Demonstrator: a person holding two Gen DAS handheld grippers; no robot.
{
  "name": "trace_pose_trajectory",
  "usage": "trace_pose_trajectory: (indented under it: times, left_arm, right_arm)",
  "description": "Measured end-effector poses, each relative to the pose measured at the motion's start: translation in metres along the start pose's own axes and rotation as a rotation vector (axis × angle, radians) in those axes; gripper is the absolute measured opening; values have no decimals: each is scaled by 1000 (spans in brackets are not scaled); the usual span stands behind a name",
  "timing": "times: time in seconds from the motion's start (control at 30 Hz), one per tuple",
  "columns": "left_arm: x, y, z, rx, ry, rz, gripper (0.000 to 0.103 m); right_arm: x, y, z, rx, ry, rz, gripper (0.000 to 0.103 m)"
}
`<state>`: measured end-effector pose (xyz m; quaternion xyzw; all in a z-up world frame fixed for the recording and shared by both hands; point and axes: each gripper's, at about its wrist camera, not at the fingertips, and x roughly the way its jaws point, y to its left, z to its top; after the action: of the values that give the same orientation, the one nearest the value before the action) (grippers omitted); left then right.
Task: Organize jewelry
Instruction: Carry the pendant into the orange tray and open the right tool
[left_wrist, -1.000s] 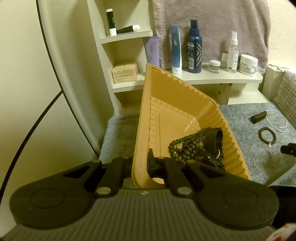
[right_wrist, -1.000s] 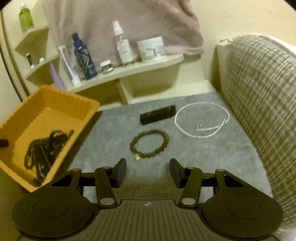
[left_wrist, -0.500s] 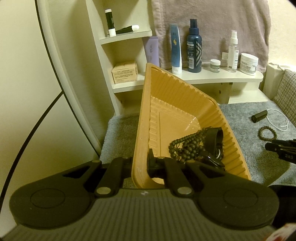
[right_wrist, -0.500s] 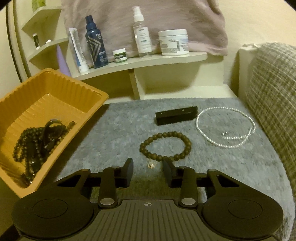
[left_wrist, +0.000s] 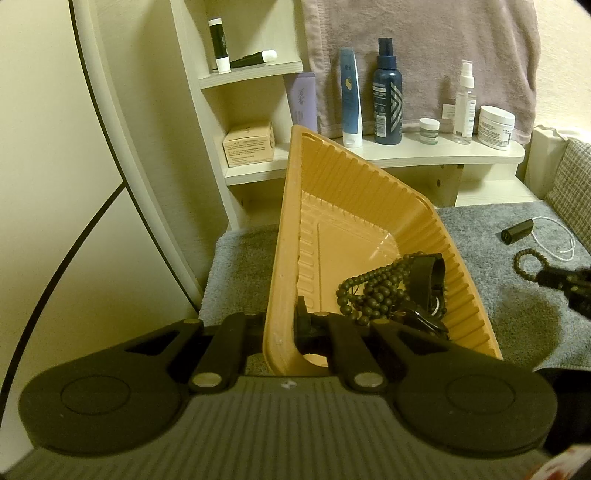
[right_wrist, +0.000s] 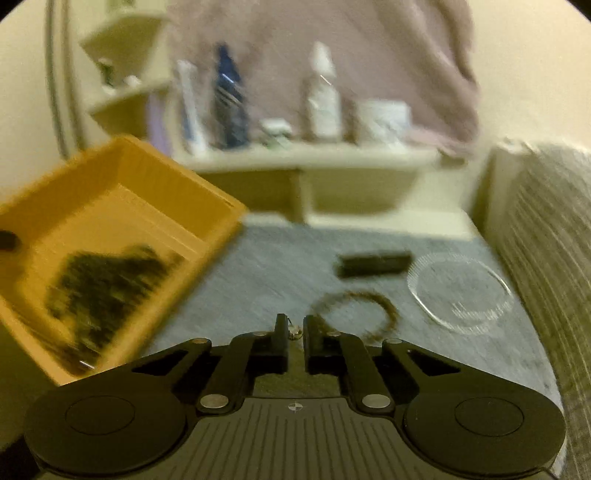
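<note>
Between the nearly closed jaws of the right gripper (right_wrist: 294, 334) sits the small charm of the bead bracelet (right_wrist: 356, 314), whose loop lies just ahead-right, right of the tray (left_wrist: 284, 229); the left gripper (left_wrist: 282, 321) clamps the tray's wall.

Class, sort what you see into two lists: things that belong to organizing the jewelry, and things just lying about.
Job: orange tray, dark bead strand inside it, brown bead bracelet, pearl necklace, left tongs, right tongs.

Lying about: blue spray bottle, white jar, cardboard box, towel.
</note>
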<state>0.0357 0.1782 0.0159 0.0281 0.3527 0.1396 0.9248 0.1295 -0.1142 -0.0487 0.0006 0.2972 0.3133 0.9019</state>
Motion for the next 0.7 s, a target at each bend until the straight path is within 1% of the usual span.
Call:
trace_pose_trajectory:
  times: [0.07, 0.17, 0.27, 0.33, 0.43, 0.67, 0.7]
  left_arm:
    - [0, 0, 0, 0, 0, 1, 5]
    - [0, 0, 0, -2, 1, 0, 5]
    - [0, 0, 0, -3, 1, -1, 5]
    - [0, 1, -1, -4, 0, -1, 5]
    - [0, 0, 0, -3, 1, -2, 5]
    - [0, 1, 0, -4, 1, -1, 5]
    - [0, 1, 0, -4, 1, -2, 5]
  right_arm:
    - [-9, 15, 14, 0, -34, 91, 8]
    - [-14, 39, 28, -16, -45, 227, 8]
    - [-11, 61, 30, -55, -29, 313, 8]
    - [-5, 72, 28, -72, -4, 345, 8]
    - [2, 83, 23, -84, 23, 367, 8]
    - [9, 90, 16, -112, 42, 397, 8]
    - [7, 90, 15, -111, 45, 408, 13]
